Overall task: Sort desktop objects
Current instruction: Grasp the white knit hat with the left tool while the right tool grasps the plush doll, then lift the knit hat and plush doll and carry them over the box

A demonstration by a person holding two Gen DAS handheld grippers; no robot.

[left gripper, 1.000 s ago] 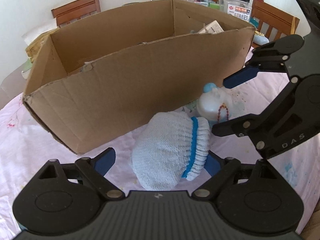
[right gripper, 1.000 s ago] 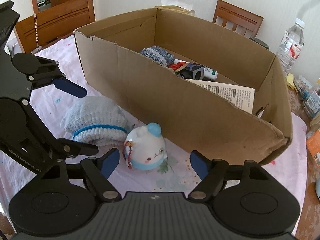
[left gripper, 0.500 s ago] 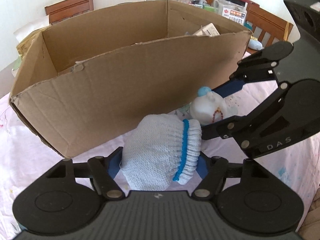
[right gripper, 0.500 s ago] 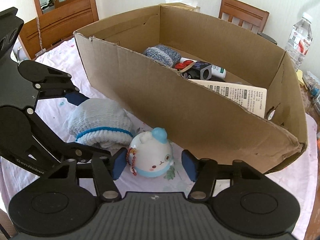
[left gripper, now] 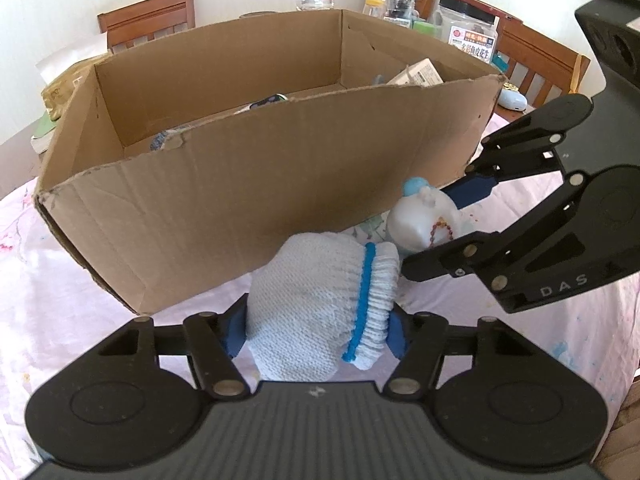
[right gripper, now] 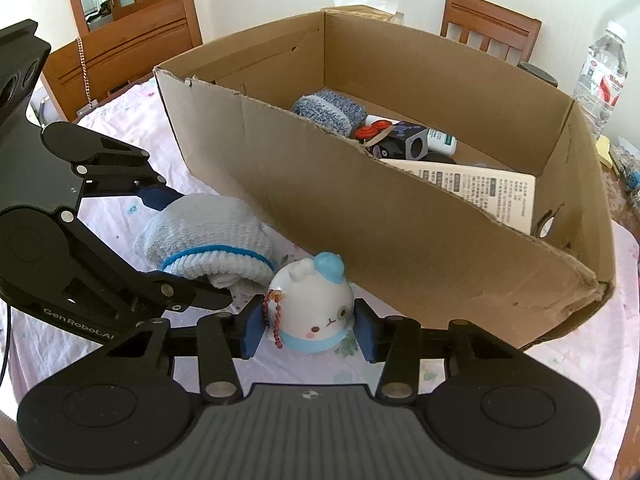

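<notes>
Since a second ago both pairs of fingers have just been closing, and each now has its object between the pads; our left gripper (left gripper: 316, 330) pinches the pale blue knitted hat (left gripper: 316, 304), its blue pads pressed into the wool on either side; our right gripper (right gripper: 308, 330) pinches the white toy figure (right gripper: 310, 308), which wears a blue cap and carries a string of red beads at its side. Both objects sit on the surface (right gripper: 120, 120), which is covered by a pale pink floral cloth; the hat lies just beside the toy, and both are close against the near wall of the open cardboard box (right gripper: 400, 220). Inside the box we see a blue-grey knitted roll (right gripper: 330, 108), a dark purple cube (right gripper: 400, 140) and a printed leaflet (right gripper: 476, 188); a water bottle (right gripper: 602, 76) stands beyond the box; wooden chairs (right gripper: 490, 24) ring the surface.
</notes>
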